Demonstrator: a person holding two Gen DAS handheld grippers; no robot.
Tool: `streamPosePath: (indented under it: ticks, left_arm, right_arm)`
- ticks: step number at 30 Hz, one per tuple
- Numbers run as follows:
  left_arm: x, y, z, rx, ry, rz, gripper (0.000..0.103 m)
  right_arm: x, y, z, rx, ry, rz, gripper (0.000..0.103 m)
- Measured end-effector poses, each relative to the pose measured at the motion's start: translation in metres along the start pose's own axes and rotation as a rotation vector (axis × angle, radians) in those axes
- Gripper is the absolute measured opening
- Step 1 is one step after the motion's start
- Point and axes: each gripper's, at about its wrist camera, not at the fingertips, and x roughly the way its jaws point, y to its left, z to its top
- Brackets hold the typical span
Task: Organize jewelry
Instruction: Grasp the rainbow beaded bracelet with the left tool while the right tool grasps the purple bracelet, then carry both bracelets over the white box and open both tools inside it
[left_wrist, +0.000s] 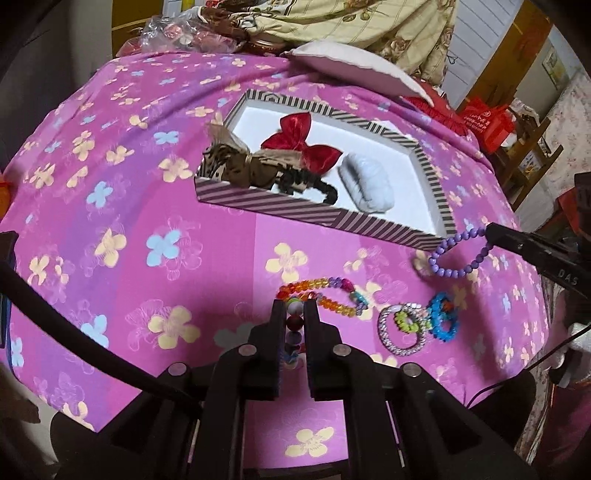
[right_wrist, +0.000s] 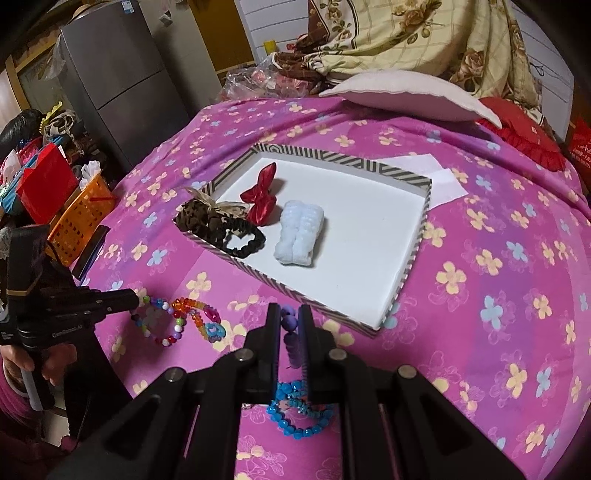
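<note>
Step in hand: pick-up and transfer of bracelets to striped tray (right_wrist: 413, 254).

Left gripper (left_wrist: 294, 308): jaws nearly shut, clamped on multicolour bead bracelet (left_wrist: 325, 293); most of strand lay on pink floral cloth (left_wrist: 110, 206).

Right gripper (right_wrist: 289, 318): jaws fully closed on purple bead bracelet (left_wrist: 458, 260), loop hanging just beside tray's near corner.

Blue bracelet (right_wrist: 299, 410) and rhinestone ring (left_wrist: 400, 330) lay on cloth, unheld.

Tray held red bow (right_wrist: 260, 197), white scrunchie (right_wrist: 300, 232), black scrunchie (right_wrist: 240, 236).

Next move, judged: carry both strands over rim, lower onto bare white floor, open jaws.
</note>
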Motion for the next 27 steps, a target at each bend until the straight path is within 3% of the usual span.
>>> streamPosePath:
  ticks: [15,27]
  left_arm:
    - [-0.035,-0.017,0.035,0.032,-0.093,0.021,0.016]
    - [-0.016,-0.031,0.075,0.064,-0.111,0.091,0.016]
  right_arm:
    - [-0.02,-0.005,0.017,0.002,-0.045,-0.026,0.01]
    - [-0.005,-0.019,0.043,0.019,-0.038,-0.051,0.01]
